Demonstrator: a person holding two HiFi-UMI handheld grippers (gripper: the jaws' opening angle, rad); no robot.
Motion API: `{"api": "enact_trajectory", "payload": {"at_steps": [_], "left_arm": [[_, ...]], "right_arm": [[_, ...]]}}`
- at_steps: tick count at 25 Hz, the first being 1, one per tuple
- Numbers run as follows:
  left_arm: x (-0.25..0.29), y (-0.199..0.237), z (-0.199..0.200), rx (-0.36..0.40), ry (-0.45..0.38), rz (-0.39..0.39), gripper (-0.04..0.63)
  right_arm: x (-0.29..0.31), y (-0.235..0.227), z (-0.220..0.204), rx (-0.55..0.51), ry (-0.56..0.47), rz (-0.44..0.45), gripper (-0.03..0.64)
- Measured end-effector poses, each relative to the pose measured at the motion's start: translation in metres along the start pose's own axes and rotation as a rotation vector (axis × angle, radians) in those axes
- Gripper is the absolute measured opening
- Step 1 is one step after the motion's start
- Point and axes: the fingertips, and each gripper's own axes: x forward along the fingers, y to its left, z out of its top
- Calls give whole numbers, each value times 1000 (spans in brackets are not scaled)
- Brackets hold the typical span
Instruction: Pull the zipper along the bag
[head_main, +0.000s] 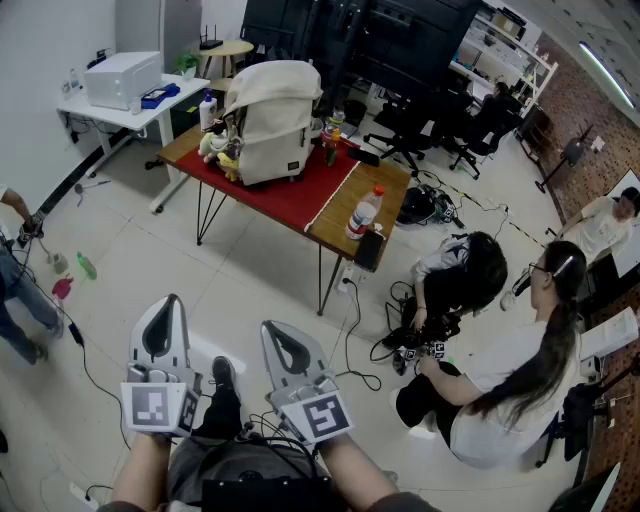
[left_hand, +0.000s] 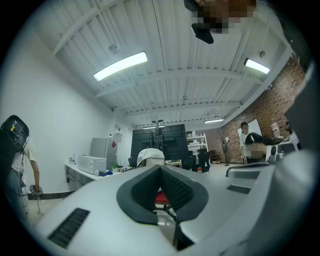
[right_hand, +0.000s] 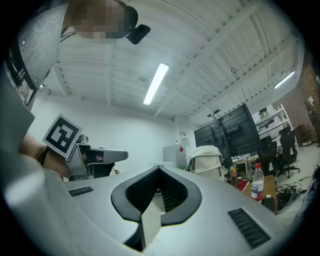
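A cream backpack (head_main: 271, 120) stands upright on a red mat on the wooden table (head_main: 345, 212), well across the floor from me. It also shows small in the left gripper view as the backpack (left_hand: 150, 157) and in the right gripper view as the backpack (right_hand: 207, 158). My left gripper (head_main: 170, 300) and right gripper (head_main: 274, 328) are held low in front of me, far from the table, both shut with nothing between the jaws. The zipper is too small to make out.
Soft toys (head_main: 222, 145), small bottles (head_main: 330, 145) and a water bottle (head_main: 363, 213) share the table. A white desk (head_main: 130, 112) with a box stands at the left. Two people (head_main: 500, 350) crouch on the floor at the right amid cables. Another person (head_main: 15, 290) is at the left edge.
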Motion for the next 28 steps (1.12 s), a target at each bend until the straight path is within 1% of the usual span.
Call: {"api": "enact_trajectory", "payload": {"at_steps": [3,7,9,11,14,16,20,24,28], "left_arm": [[35,13,-10,-10,4,-17,25],[91,37,-19,-23,14,-22,26],[128,49,-24,-35,9,-45,26],[167,61,-29,-48,-3,-86,26],[231,84,-32,-57,8,-117,26],[272,101,-30,-54,22,-125,26],[342,132,-37,-37,27,-166,26],[397,160,-50,-38,51,-194,26],[437,178,-59,-41,51,-229,26]], "right_arm": [[25,-13,-11,17,14,-4,-2],[72,-41,-24,-16,20,-15,-2],[104,-61,-27,-45,6,-25,-2],[139,-79,-27,-63,-10,-27,-2],[193,-107,-28,-79,2,-45,-2],[231,-125,-31,-80,13,-61,-2],[303,-157,-35,-85,-15,-98,-2],[364,-174,-47,-124,34,-114,0],[405,-191,-53,-128,69,-154,0]]}}
